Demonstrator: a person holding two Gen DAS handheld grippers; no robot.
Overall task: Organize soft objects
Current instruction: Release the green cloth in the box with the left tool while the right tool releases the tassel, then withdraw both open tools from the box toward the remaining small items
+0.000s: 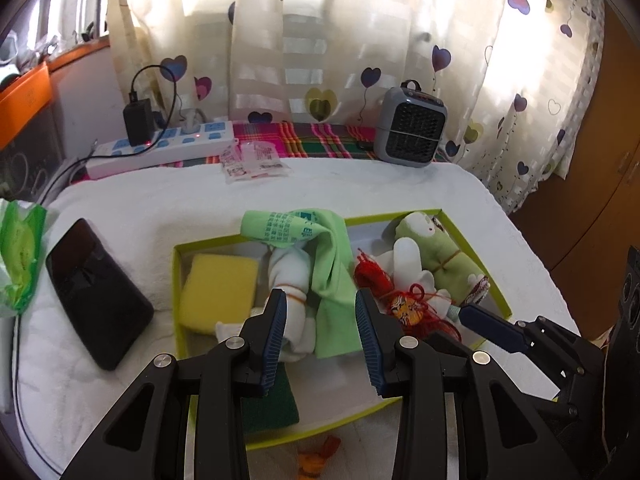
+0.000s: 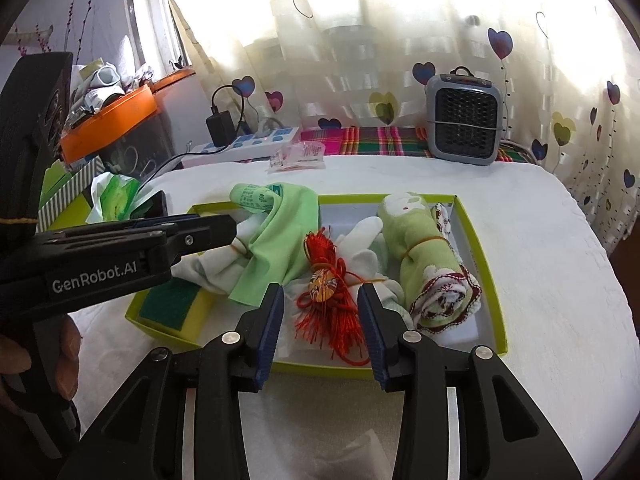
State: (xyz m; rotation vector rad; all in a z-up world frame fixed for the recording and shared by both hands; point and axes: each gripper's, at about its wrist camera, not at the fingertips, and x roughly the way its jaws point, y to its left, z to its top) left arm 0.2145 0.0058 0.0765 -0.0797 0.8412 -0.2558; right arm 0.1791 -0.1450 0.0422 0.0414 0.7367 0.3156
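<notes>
A lime-rimmed shallow box (image 1: 175,280) (image 2: 480,248) lies on a white towel. It holds a yellow sponge (image 1: 218,292), a tied white sock bundle (image 1: 288,276) (image 2: 212,268), a draped green cloth (image 1: 328,264) (image 2: 276,232), a red tassel charm (image 1: 404,304) (image 2: 332,304) and a rolled green towel (image 1: 440,256) (image 2: 420,248). My left gripper (image 1: 321,296) hangs open above the sock bundle and the cloth, with neither pad pressing. My right gripper (image 2: 321,292) stands open astride the tassel, which lies loose in the box.
A dark phone (image 1: 96,296) and a green wipes packet (image 1: 20,248) lie left of the box. At the back stand a power strip (image 1: 160,148), plastic packets (image 1: 256,160) and a small grey heater (image 1: 412,128). A small orange thing (image 1: 316,456) lies before the box.
</notes>
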